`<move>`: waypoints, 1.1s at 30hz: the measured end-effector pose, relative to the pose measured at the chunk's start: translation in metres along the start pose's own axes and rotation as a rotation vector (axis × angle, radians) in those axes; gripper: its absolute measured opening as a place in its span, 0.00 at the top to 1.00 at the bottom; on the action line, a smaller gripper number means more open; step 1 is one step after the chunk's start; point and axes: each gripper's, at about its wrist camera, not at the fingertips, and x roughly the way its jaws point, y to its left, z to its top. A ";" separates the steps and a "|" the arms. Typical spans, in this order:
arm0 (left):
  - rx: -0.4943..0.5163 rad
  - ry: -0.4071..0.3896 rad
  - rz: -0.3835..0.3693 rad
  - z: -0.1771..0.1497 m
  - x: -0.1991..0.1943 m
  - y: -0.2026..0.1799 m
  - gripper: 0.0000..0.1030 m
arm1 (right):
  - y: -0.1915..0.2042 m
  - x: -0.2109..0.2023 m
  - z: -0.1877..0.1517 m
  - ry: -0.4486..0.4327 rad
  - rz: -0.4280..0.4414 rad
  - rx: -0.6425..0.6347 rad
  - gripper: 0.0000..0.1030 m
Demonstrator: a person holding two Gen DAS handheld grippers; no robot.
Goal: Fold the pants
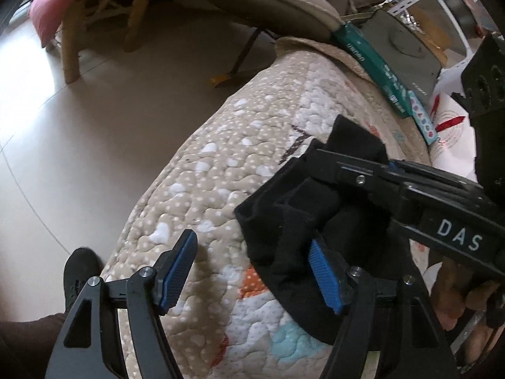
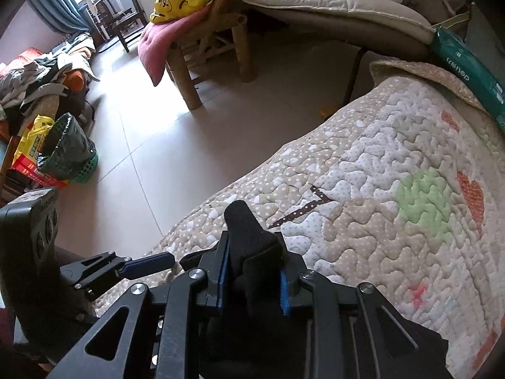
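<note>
The black pants (image 1: 293, 224) lie bunched on a quilted beige blanket (image 1: 221, 170). My left gripper (image 1: 252, 268) is open, its blue pads spread wide, with the right pad against the edge of the bunched cloth. My right gripper (image 2: 252, 271) is shut on a fold of the black pants (image 2: 249, 237), which sticks up between its blue pads. In the left wrist view the right gripper (image 1: 318, 151) reaches in from the right and holds the cloth just above the blanket. In the right wrist view one left gripper finger (image 2: 148, 263) shows at the lower left.
The quilted blanket (image 2: 394, 189) covers a raised surface whose edge drops to a tiled floor (image 2: 189, 145). A wooden stool (image 2: 214, 47) with a pink cloth, a padded recliner (image 2: 331, 9), a green basket (image 2: 69, 154) and a green packet (image 1: 372, 69) are nearby. My shoe (image 1: 79, 271) stands on the floor.
</note>
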 end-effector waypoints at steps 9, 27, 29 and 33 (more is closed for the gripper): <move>0.008 -0.108 -0.036 0.006 -0.026 -0.002 0.28 | -0.011 0.001 0.003 -0.008 0.008 0.065 0.74; 0.046 0.066 -0.187 0.006 0.015 -0.019 0.84 | -0.001 -0.022 -0.005 -0.050 0.056 0.034 0.83; 0.080 0.056 -0.185 0.003 0.008 -0.030 0.84 | 0.002 -0.026 -0.006 -0.055 0.043 0.024 0.85; 0.138 0.044 -0.190 -0.003 -0.011 -0.051 0.84 | 0.002 -0.039 -0.009 -0.082 0.019 0.027 0.86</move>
